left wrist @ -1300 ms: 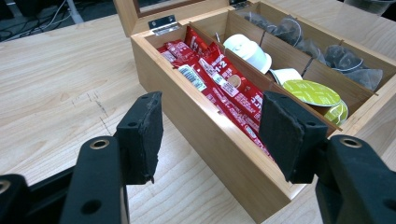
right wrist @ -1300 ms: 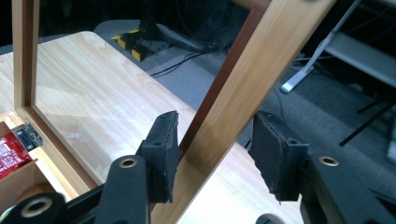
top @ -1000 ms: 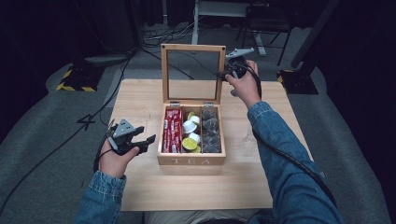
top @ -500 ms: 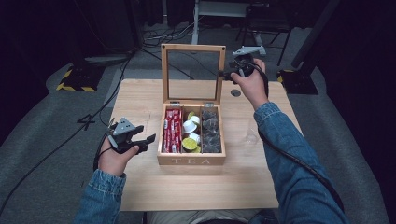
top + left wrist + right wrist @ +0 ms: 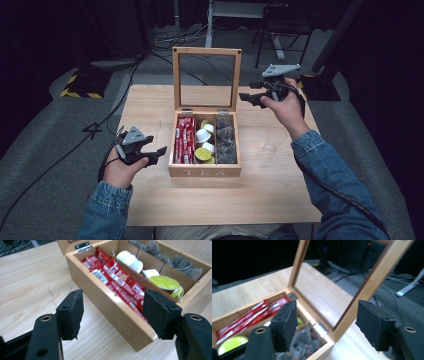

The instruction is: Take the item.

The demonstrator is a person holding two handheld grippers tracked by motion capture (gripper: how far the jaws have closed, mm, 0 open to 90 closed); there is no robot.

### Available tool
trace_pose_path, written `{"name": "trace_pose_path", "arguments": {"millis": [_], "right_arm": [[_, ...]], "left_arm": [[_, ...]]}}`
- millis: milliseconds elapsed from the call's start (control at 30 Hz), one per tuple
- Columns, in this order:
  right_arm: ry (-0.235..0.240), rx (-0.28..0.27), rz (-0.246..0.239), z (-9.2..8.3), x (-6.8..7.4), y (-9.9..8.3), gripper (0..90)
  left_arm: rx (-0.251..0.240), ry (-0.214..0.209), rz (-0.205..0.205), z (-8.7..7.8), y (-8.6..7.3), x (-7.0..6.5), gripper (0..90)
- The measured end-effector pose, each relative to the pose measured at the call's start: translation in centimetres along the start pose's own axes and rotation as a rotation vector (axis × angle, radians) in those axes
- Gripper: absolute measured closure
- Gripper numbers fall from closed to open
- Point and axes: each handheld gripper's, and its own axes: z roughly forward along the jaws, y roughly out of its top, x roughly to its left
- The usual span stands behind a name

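Two sets of tongs are held over a wooden bench point(image 5: 150, 107), both spread with nothing between their jaws, each having just been opening. The left tongs point(image 5: 154, 151) sit low, just beside the near left corner of the tea box point(image 5: 204, 172), while the right tongs point(image 5: 252, 96) hang just right of its upright glass lid point(image 5: 206, 52), apart from the frame. Inside the box lie red sachets point(image 5: 184, 140), round pods point(image 5: 204, 145) and dark tea bags point(image 5: 225, 139); a clear glass point(image 5: 272, 141) stands well to the right.
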Motion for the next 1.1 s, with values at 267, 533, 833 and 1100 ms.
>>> {"name": "trace_pose_path", "arguments": {"millis": [267, 533, 833, 1100], "right_arm": [[0.076, 0.055, 0.008, 1.6, 1.9, -2.8, 34.1], [0.125, 0.112, 0.012, 3.2, 2.8, -4.4, 35.7], [0.176, 0.216, -0.013, 5.9, 4.3, -6.5, 41.3], [0.196, 0.254, -0.041, 7.5, 5.0, -7.2, 43.9]], "left_arm": [[0.058, 0.029, -0.031, -0.4, -1.9, 0.1, 32.8], [0.077, 0.016, -0.059, 0.2, -3.2, 0.3, 33.3], [0.134, 0.024, -0.067, 1.4, -4.8, 0.5, 34.3], [0.185, 0.009, -0.05, 2.6, -5.4, 0.7, 34.0]]}}
